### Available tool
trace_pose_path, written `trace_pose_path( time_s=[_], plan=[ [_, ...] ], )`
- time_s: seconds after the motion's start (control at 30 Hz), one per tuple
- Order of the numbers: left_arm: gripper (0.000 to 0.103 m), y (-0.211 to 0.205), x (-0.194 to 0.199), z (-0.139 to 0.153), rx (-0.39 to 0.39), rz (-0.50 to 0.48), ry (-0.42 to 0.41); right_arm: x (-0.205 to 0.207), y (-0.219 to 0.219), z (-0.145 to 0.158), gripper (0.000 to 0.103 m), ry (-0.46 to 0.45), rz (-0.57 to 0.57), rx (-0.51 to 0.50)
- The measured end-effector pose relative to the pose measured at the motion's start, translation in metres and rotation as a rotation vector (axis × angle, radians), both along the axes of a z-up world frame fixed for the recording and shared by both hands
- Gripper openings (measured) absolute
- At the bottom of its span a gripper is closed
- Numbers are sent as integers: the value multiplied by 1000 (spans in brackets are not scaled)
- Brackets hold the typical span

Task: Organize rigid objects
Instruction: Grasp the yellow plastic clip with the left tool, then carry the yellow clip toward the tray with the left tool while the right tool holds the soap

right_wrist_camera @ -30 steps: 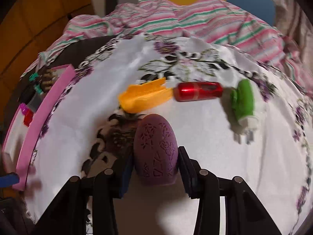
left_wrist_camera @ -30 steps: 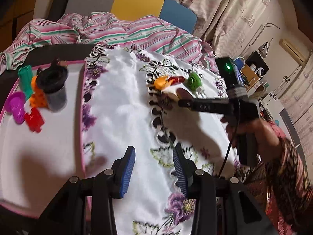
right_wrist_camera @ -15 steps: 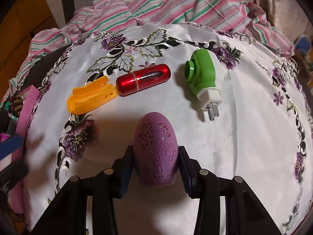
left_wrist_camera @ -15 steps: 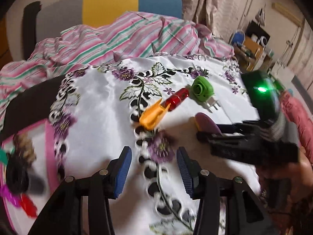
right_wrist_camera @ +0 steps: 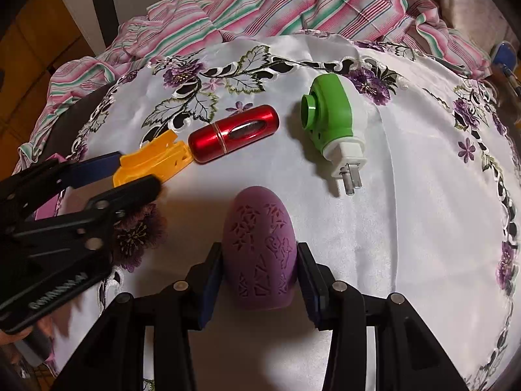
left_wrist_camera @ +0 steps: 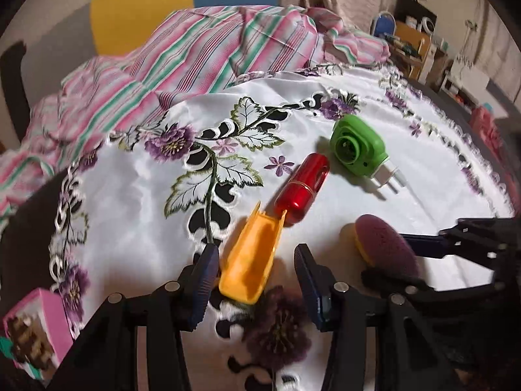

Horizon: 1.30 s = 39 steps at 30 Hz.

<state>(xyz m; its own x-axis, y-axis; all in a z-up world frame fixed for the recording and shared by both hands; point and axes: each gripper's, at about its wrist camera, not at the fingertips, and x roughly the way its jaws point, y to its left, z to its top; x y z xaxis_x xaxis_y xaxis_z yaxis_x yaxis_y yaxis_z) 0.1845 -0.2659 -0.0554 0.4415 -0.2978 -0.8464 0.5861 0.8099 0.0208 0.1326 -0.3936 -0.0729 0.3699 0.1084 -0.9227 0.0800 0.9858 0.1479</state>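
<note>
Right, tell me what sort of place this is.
Probably a lived-in home room: a white floral embroidered tablecloth, a rumpled pink-and-green striped fabric behind it, and cluttered wooden shelving against the far wall.

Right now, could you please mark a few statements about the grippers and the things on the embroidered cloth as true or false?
1. The right gripper is shut on the purple egg-shaped piece. True.
2. The left gripper already clamps the yellow piece. False: its jaws stand open on either side of it, having just been opening.
3. The red tube lies between the yellow piece and the green plug. True.
4. The green plug lies in the pink tray. False: it lies on the white cloth.
5. The red tube stands upright. False: it lies on its side.
</note>
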Motion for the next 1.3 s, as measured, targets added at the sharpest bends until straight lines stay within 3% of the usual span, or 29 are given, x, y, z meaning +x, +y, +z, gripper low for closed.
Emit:
trace_pose_path(
  time_s=[0.1,0.17,0.23,0.33,0.7,0.87,1.3],
  plan=[
    [48,-4,7,-10,-1,12,30,0,-3,0,45,1,-10,18],
    [48,-5,5,-11,-8,10,8,0,-4,0,45,1,-17,27],
    [31,-7,3,-12,-10,0,4,0,-4,0,45,1,-17,26],
    [26,-7,-1,-12,-17,0,-4,-1,-2,0,45,1,-16,20],
    [26,21,-25,-5,-111,81,14,0,1,-1,45,-3,-5,-6],
    [26,44,-51,-1,-197,139,63,0,4,-1,45,-6,3,-30],
    [26,80,-110,9,-275,155,42,1,14,1,44,-50,48,-92]
  ],
)
